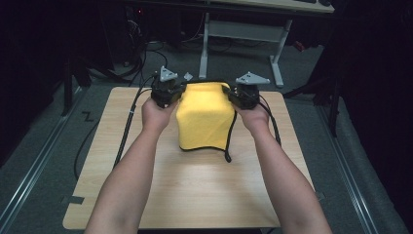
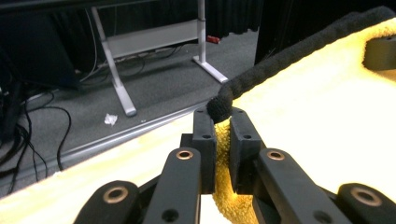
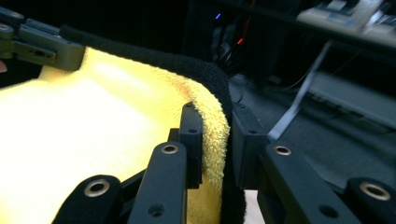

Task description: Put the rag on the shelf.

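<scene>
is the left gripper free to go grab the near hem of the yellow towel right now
Probably not as things stand: the left gripper is already clamped on a far corner of the yellow towel, and the right gripper holds the other corner. The near hem hangs toward the wooden table; one corner would have to be let go.

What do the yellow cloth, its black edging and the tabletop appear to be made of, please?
The yellow cloth looks like terry or microfibre, with a fuzzy looped pile. Its black edging seems a stitched, nubbly fabric binding. The tabletop shows pale wood grain with a matte finish, possibly laminate.

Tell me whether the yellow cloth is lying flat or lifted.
Lifted: both grippers pinch the yellow cloth by its top corners; it hangs with its lower edge on the table.
</scene>
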The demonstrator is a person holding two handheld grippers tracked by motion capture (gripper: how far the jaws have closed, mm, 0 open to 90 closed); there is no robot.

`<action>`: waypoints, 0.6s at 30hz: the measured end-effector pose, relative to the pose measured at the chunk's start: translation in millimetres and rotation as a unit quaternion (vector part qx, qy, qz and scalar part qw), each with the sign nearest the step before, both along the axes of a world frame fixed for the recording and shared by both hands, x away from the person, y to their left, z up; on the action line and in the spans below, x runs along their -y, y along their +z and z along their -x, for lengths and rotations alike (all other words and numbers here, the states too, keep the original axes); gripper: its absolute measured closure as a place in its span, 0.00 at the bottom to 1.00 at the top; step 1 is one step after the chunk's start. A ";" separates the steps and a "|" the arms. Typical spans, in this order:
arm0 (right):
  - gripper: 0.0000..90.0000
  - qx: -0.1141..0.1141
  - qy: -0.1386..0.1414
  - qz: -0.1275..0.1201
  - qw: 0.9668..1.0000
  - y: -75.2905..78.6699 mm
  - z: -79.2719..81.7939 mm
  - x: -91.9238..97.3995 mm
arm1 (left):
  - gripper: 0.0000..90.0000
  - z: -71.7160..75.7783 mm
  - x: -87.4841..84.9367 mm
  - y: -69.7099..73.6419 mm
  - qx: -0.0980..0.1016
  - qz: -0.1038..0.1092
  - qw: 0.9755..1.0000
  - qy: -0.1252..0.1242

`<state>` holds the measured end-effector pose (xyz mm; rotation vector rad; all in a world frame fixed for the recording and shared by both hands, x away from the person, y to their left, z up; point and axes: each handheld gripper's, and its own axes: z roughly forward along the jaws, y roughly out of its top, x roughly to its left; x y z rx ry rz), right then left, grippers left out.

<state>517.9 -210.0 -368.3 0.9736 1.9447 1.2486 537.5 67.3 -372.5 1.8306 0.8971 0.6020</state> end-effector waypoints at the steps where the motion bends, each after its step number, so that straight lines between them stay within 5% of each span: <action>1: 0.86 -0.007 0.004 0.000 1.000 -2.8 -1.3 1.2 | 0.92 0.0 -0.6 -2.9 -0.005 0.007 1.000 -0.001; 18: 0.85 -0.063 0.016 -0.023 0.998 -19.1 -7.2 10.8 | 0.94 3.8 -3.2 -40.6 -0.061 0.026 0.998 -0.016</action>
